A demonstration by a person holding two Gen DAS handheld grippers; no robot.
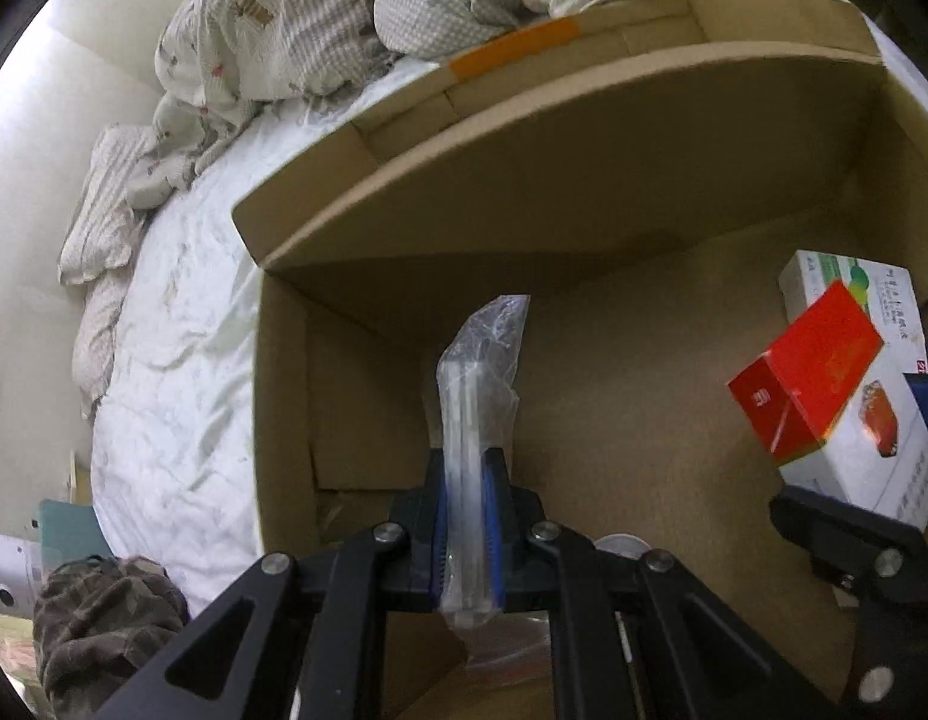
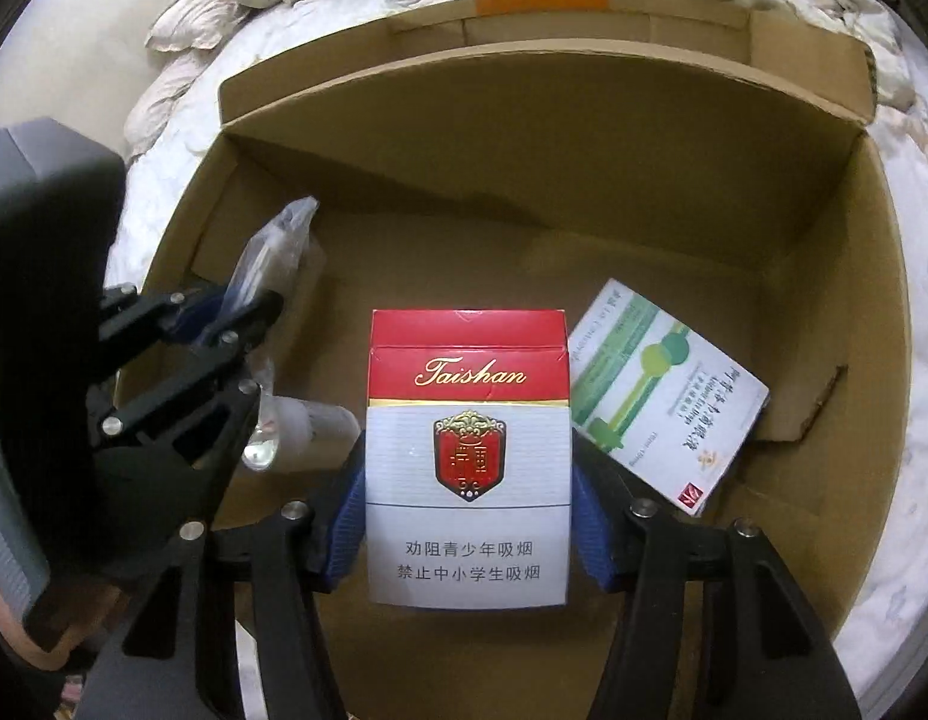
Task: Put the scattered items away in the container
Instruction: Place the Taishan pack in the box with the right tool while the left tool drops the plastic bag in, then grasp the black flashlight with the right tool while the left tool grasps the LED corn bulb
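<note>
An open cardboard box (image 1: 583,168) (image 2: 523,138) stands on a bed, and both grippers hang over its inside. My left gripper (image 1: 466,480) (image 2: 224,312) is shut on a clear plastic bag (image 1: 475,372) (image 2: 272,246) with a pale flat item inside it. My right gripper (image 2: 469,510) is shut on a red-and-white cigarette pack (image 2: 468,456) (image 1: 805,378), with the blue pads against its two sides. A green-and-white medicine box (image 2: 661,396) (image 1: 847,294) lies on the box floor at the right. A white bottle (image 2: 308,420) lies on the floor between the grippers.
The bed's white sheet (image 1: 182,372) surrounds the box. A crumpled striped quilt (image 1: 272,42) and pillows (image 1: 104,222) lie beyond and to the left. A camouflage sleeve (image 1: 104,618) shows at the lower left. The box's far flap (image 2: 583,18) stands up.
</note>
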